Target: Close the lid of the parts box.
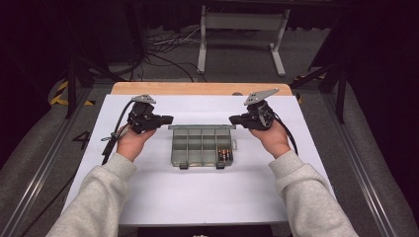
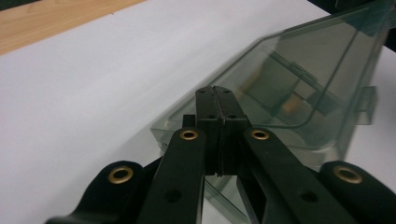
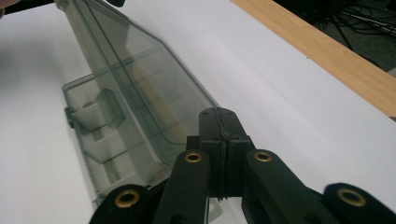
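Observation:
A clear smoky plastic compartment box (image 1: 201, 146) sits mid-table with its lid (image 1: 201, 127) swung up. Its right front cell holds a few batteries (image 1: 225, 154). My left gripper (image 1: 170, 119) is shut, and its tips are at the lid's left end. My right gripper (image 1: 232, 120) is shut at the lid's right end. In the left gripper view the closed jaws (image 2: 215, 91) lie against the tilted lid (image 2: 299, 79), with nothing between the pads. The right gripper view has the same: shut jaws (image 3: 219, 112) beside the raised lid (image 3: 140, 84), and the box's cells (image 3: 100, 135) below it.
A white sheet (image 1: 207, 192) covers the table, with a wooden strip (image 1: 197, 88) along the far edge. A cable (image 1: 113, 133) trails from the left gripper. Beyond the table stand a white frame (image 1: 242, 29) and floor cables.

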{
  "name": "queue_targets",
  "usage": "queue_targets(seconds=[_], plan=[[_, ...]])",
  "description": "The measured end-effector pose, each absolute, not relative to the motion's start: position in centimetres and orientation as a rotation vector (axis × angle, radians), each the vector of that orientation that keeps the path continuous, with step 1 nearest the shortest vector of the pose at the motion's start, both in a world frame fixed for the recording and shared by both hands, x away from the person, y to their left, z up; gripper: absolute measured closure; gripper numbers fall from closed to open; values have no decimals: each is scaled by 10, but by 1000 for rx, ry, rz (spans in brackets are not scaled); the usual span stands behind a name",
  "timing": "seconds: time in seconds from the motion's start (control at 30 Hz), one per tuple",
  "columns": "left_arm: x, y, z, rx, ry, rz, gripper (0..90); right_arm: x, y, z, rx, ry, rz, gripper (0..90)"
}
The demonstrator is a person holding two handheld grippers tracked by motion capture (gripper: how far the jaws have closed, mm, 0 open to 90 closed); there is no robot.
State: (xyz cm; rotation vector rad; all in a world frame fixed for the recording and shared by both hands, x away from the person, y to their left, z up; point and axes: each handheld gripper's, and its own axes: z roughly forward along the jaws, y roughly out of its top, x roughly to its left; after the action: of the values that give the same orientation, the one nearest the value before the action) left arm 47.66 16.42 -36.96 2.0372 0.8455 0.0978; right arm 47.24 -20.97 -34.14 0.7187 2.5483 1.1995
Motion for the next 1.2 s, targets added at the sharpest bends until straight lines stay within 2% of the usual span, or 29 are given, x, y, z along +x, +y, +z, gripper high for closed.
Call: queue_targets(seconds=[0.67,1.2], plan=[[442,163,-365,2122,773,-19,894,440,-200,-349,677,2694,1096,900],[429,158,-385,2210,751,-87,894,427,-193,-371,650,2759,987,900]])
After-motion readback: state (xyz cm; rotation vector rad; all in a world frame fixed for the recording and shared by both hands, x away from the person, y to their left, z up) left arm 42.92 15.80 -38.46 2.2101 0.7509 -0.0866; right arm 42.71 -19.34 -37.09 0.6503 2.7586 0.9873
